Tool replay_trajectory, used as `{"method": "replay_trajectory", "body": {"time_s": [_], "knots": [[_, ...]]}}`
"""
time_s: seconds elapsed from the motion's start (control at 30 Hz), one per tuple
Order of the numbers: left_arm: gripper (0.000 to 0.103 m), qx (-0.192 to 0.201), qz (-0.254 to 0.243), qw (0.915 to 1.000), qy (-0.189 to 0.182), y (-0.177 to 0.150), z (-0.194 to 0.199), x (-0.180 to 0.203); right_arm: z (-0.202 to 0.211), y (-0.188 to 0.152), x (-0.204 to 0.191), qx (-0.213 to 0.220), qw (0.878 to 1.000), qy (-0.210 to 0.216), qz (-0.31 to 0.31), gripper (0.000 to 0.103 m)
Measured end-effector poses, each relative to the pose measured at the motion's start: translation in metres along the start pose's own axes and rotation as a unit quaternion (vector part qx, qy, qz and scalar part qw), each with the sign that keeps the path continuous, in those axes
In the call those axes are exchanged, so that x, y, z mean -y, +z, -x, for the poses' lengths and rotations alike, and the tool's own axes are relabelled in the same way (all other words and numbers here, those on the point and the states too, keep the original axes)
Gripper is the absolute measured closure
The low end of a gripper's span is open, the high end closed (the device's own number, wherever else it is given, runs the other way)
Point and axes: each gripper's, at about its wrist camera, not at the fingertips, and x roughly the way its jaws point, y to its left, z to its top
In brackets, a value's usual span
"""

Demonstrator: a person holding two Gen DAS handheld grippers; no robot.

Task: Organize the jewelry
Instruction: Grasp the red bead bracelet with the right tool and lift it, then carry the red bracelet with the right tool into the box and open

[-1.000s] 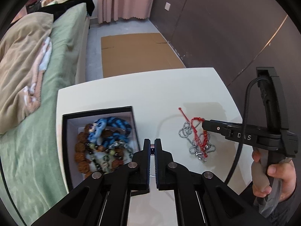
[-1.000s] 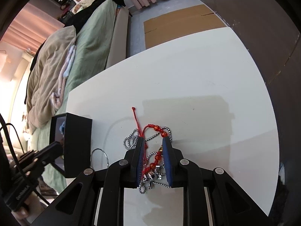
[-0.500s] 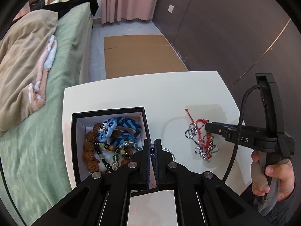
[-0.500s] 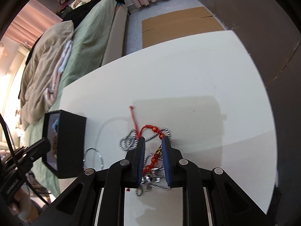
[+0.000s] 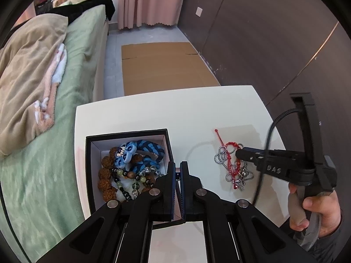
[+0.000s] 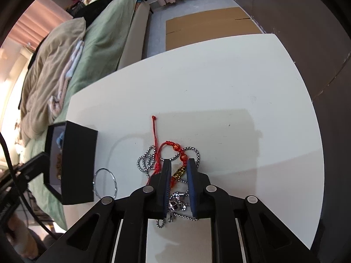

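A red cord bracelet [image 6: 182,153] with a gold charm lies tangled with a silver ball chain [image 6: 144,160] on the white table [image 6: 219,76]. My right gripper [image 6: 178,164] points down over this heap. Its jaws are closing, with the gold charm between the pads and a sliver of gap still showing. In the left wrist view that right gripper [image 5: 238,153] meets the same bracelet [image 5: 230,166]. My left gripper [image 5: 177,166] is shut and empty, hovering at the right wall of the black box [image 5: 127,132]. The box holds a blue braided bracelet [image 5: 149,149] and brown bead strands [image 5: 105,175].
A thin silver bangle [image 6: 105,183] lies on the table between the box [image 6: 76,164] and the chain. A green bed [image 5: 54,87] with a beige blanket runs along the table's left side. Flat cardboard [image 5: 162,65] lies on the floor beyond. A dark wall stands to the right.
The right gripper's jaws have narrowed around the red bracelet's gold charm. The left gripper stays shut, and its view has drifted slightly, so the box sits a little further right in it.
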Motion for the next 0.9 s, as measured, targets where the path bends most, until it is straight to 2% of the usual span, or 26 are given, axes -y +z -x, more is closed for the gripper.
{"method": "replay_trajectory", "body": {"time_s": [0.27,0.37,0.43,0.53,0.7,0.9], "knots": [[0.1,0.01,0.008,0.9999,-0.001,0.0,0.008,-0.006,-0.003,-0.003,-0.025,-0.001,0.995,-0.082,0.059,0.09],[0.1,0.015,0.011,0.9998,-0.002,-0.002,0.009,-0.008,-0.001,-0.005,-0.024,0.003,0.995,-0.088,0.053,0.095],[0.1,0.017,0.011,0.9998,-0.003,-0.002,0.01,-0.01,0.002,-0.006,-0.02,0.004,0.997,-0.069,0.039,0.095],[0.1,0.023,0.014,0.9996,-0.009,-0.003,0.013,-0.016,0.015,-0.007,-0.014,0.023,0.997,-0.063,0.024,0.095],[0.1,0.035,0.028,0.9988,-0.022,-0.01,0.019,-0.032,0.047,-0.01,-0.013,0.057,0.998,0.009,-0.001,0.095],[0.1,0.031,0.04,0.9978,-0.043,-0.012,0.016,-0.043,0.078,-0.016,-0.037,0.108,0.991,0.073,0.001,0.095]]}}
